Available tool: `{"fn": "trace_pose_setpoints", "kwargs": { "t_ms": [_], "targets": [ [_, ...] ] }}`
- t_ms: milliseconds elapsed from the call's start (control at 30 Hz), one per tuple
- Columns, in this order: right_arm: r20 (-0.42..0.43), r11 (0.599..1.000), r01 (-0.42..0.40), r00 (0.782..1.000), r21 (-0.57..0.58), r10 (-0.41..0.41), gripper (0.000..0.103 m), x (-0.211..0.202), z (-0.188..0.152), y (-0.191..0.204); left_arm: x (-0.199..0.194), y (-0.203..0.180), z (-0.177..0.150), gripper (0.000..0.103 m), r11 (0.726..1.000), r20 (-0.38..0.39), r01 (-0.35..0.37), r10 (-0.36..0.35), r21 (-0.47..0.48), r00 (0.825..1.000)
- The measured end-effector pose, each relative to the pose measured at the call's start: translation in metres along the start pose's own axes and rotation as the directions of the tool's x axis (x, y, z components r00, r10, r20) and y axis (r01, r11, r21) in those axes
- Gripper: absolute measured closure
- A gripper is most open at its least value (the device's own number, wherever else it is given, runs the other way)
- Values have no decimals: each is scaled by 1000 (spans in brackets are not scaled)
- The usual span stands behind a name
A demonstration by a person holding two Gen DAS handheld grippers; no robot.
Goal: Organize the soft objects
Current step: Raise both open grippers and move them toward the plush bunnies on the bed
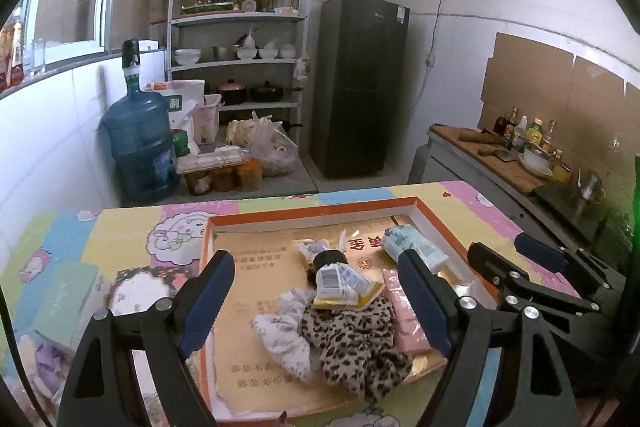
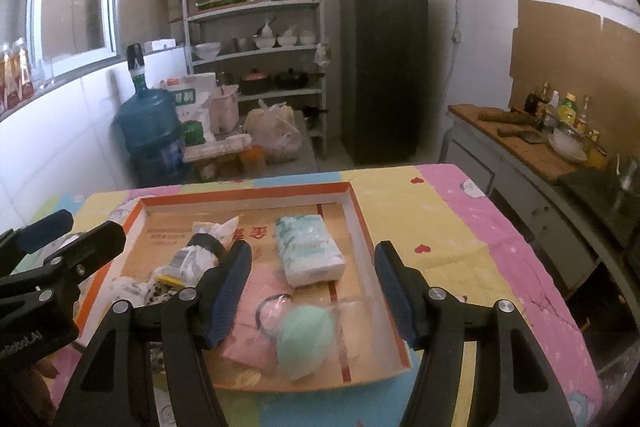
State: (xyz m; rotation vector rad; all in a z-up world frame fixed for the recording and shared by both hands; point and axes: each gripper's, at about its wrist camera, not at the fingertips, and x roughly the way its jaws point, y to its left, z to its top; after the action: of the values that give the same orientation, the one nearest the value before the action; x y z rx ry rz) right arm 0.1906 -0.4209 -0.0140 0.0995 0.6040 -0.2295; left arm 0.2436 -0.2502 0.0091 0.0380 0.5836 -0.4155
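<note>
An orange-rimmed cardboard tray [image 1: 312, 207] [image 2: 244, 191] lies on the table and holds the soft things. In the left wrist view a leopard-print cloth [image 1: 360, 343] and a white patterned cloth [image 1: 282, 337] lie at the front, with a yellow-edged packet [image 1: 346, 285], a pink pack [image 1: 404, 319] and a tissue pack [image 1: 404, 245]. In the right wrist view a mint puff in clear wrap [image 2: 306, 337], the pink pack [image 2: 252, 327] and the tissue pack [image 2: 310, 251] show. My left gripper [image 1: 320, 303] is open above the cloths. My right gripper [image 2: 312, 297] is open above the puff.
The table wears a pastel cartoon cover [image 2: 448, 227]. A green box [image 1: 64, 301] lies left of the tray. Behind stand a water jug [image 1: 140, 143], a shelf rack [image 1: 240, 39], a dark fridge [image 1: 358, 87] and a counter with bottles [image 1: 520, 147].
</note>
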Motion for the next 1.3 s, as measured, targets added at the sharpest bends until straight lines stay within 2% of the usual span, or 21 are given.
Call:
{"fn": "trace_pose_setpoints", "kwargs": {
  "t_ms": [500,1300],
  "targets": [
    [66,1000,0,998,-14,1,37,-51,-17,29,-53,14,-13,20,1000,63,-17,16,16,998],
    [94,999,-26,995,-47,31,37,-104,-42,84,-121,63,-49,20,999,101,-35,36,-9,994]
  ]
}}
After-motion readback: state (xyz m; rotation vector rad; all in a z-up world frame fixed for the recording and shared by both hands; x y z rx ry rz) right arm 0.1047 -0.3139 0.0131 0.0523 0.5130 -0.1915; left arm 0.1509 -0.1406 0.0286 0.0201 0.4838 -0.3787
